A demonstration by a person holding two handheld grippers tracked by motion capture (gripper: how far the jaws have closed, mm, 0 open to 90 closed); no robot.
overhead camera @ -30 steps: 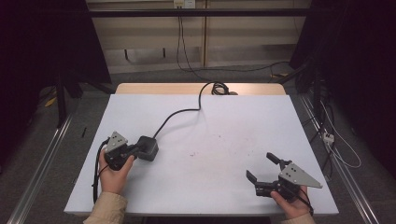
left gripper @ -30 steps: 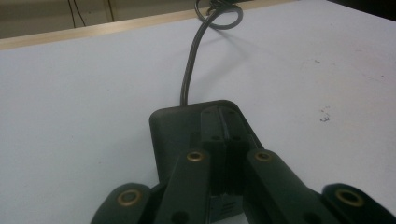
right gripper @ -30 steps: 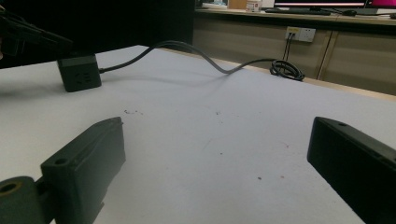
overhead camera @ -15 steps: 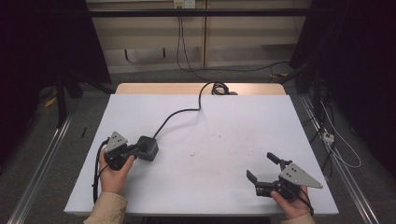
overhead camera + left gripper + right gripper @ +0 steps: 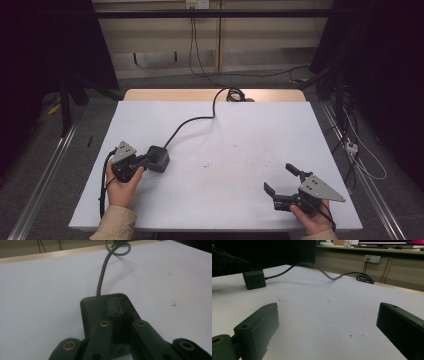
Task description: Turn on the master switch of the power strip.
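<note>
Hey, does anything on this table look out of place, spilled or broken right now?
Nothing is spilled or visibly broken. The white table carries a few small dark specks and scuff marks near its middle. The black power cube sits flat, its cable snaking to a coil at the far edge.

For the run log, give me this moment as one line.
left gripper: shut, jaws over black power cube | right gripper: open, empty | cube cable: runs to far edge | white table

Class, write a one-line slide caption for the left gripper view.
Closed left claw resting over a black cube-shaped power socket on a white table.
</note>
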